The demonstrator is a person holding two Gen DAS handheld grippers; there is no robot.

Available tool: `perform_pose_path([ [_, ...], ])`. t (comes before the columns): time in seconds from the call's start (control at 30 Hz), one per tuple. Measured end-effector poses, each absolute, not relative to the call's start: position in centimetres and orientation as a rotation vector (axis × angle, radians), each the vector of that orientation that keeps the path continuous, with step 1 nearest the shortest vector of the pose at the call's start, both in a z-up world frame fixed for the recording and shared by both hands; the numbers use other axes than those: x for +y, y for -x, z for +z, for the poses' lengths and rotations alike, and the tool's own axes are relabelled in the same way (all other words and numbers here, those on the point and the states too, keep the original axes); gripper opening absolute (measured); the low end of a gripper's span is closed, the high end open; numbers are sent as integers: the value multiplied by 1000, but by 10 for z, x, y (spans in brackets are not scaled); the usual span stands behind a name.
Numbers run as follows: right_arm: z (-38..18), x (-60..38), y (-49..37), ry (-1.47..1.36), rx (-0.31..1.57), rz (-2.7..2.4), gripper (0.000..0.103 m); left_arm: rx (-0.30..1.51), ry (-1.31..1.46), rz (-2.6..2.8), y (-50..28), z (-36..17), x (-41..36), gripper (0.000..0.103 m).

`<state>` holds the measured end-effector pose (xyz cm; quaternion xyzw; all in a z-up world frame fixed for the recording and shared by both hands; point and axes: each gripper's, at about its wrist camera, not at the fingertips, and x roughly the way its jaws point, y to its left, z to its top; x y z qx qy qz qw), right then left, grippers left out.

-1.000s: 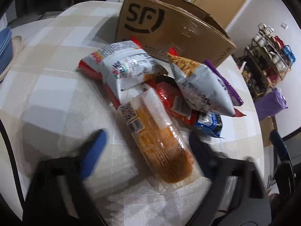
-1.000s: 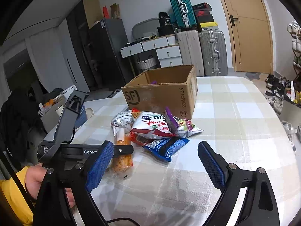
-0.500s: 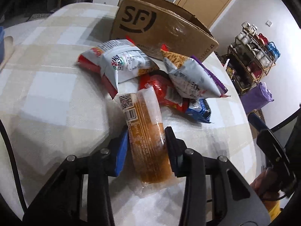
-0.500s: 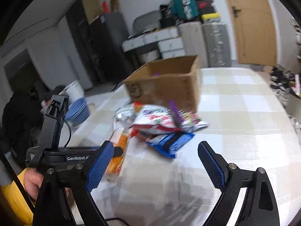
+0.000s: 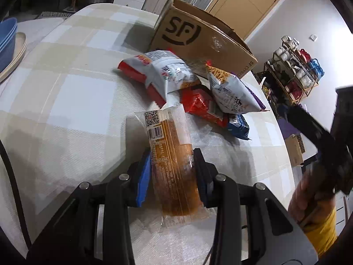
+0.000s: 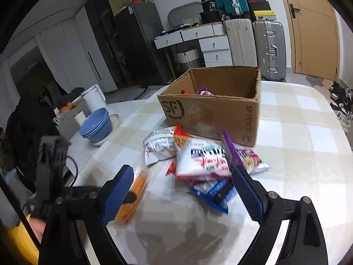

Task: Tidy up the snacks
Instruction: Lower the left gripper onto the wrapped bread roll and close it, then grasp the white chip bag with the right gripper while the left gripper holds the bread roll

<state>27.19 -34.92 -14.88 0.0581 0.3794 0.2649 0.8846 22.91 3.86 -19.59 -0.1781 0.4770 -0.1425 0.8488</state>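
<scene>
Left wrist view: the orange snack packet [image 5: 172, 165] lies on the checked table [image 5: 72, 101], pinched across its middle by the left gripper [image 5: 171, 172]. Beyond its tips sit the snack pile [image 5: 198, 88] and cardboard box [image 5: 198, 42]. The right gripper [image 6: 183, 190] hovers spread wide, empty.

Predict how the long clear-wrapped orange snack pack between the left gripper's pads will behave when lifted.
The orange snack pack is probably light. Its far end, overhanging the left gripper, may droop. The glossy clear wrap could slip or crinkle.
</scene>
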Motion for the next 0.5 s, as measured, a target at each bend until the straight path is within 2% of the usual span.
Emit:
perform_pose_path([
  [0.2,-157,-314,-299,40,814,521,93,996,405,-309,-217,-195,58,33],
  [0.33,-170,-295,-312,185,853,497,80,995,418,-304,-210,-195,70,33],
  [0.5,-186,-287,-318,303,861,458,72,994,434,-314,-209,-198,77,33],
])
